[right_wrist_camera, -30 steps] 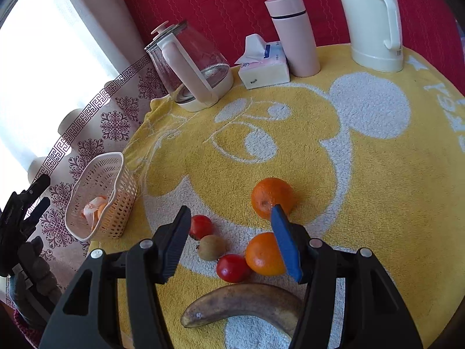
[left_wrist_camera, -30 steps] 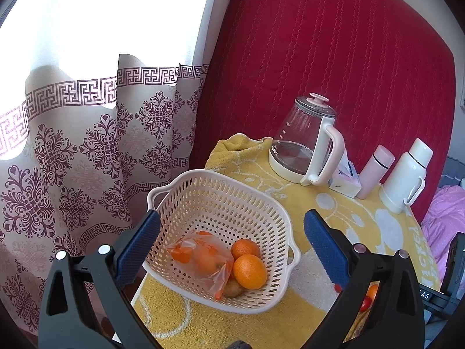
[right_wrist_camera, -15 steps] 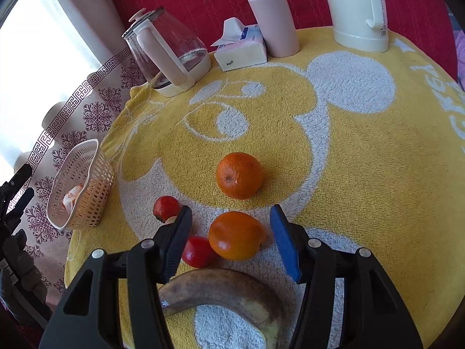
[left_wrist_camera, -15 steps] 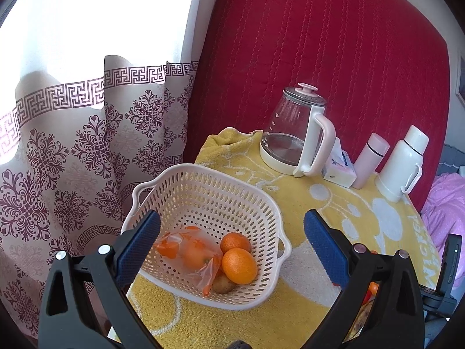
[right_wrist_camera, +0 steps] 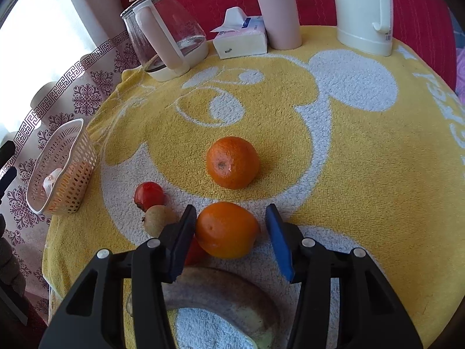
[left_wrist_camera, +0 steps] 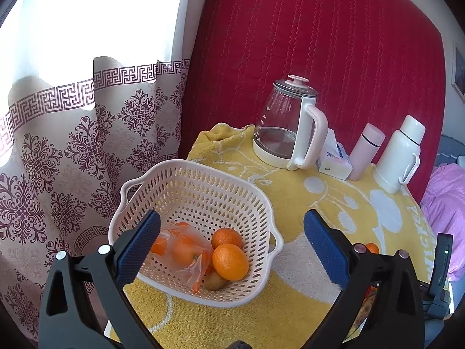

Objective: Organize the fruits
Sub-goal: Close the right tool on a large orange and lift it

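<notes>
A white perforated basket [left_wrist_camera: 263, 200] stands at the table's left edge and holds two oranges [left_wrist_camera: 230, 261], a kiwi [left_wrist_camera: 215, 281] and a plastic bag of fruit [left_wrist_camera: 183, 251]. My left gripper [left_wrist_camera: 232, 244] hovers open above it, holding nothing. In the right wrist view an orange [right_wrist_camera: 226, 229] lies between the open fingers of my right gripper [right_wrist_camera: 231, 232], its left side close to the left pad. A second orange [right_wrist_camera: 232, 162], a red fruit [right_wrist_camera: 148, 195], a kiwi [right_wrist_camera: 158, 220] and a browned banana [right_wrist_camera: 229, 290] lie around it. The basket [right_wrist_camera: 62, 171] appears far left.
A glass kettle [right_wrist_camera: 165, 37], a tissue pack [right_wrist_camera: 241, 39], a pink flask [right_wrist_camera: 279, 8] and a white thermos [right_wrist_camera: 363, 11] line the back of the yellow towel [right_wrist_camera: 348, 160]. A patterned curtain [left_wrist_camera: 72, 133] hangs left of the table. Pink bedding [left_wrist_camera: 447, 203] lies at the right.
My right gripper has moved forward and down until the near orange lies between its fingers. The left gripper has drawn back slightly from the basket and stays open.
</notes>
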{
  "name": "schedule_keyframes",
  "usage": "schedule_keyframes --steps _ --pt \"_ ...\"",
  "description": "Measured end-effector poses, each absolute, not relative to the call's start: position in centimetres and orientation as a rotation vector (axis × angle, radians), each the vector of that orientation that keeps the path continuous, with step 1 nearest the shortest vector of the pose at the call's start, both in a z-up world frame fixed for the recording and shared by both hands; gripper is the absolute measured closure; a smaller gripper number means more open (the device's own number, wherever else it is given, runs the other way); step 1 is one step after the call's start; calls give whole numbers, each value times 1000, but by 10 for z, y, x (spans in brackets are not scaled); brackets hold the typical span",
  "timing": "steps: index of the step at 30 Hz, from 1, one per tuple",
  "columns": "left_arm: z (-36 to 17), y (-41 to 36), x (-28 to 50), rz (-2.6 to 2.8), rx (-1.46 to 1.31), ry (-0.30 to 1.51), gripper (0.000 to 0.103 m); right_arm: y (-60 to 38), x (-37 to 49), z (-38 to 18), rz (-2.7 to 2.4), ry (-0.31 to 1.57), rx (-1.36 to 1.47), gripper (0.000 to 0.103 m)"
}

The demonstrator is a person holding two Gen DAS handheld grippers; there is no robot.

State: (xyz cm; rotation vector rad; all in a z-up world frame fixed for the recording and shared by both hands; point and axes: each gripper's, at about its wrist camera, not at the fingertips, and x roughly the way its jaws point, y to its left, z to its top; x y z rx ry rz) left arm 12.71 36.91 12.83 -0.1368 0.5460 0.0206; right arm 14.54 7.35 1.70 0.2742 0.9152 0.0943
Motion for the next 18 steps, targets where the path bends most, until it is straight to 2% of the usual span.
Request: schedule_keyframes --steps 16,18 --pt "125 359 127 4 -114 553 3 70 143 16 99 909 259 56" --pt "125 358 126 1 -111 553 3 69 142 17 97 912 250 60"
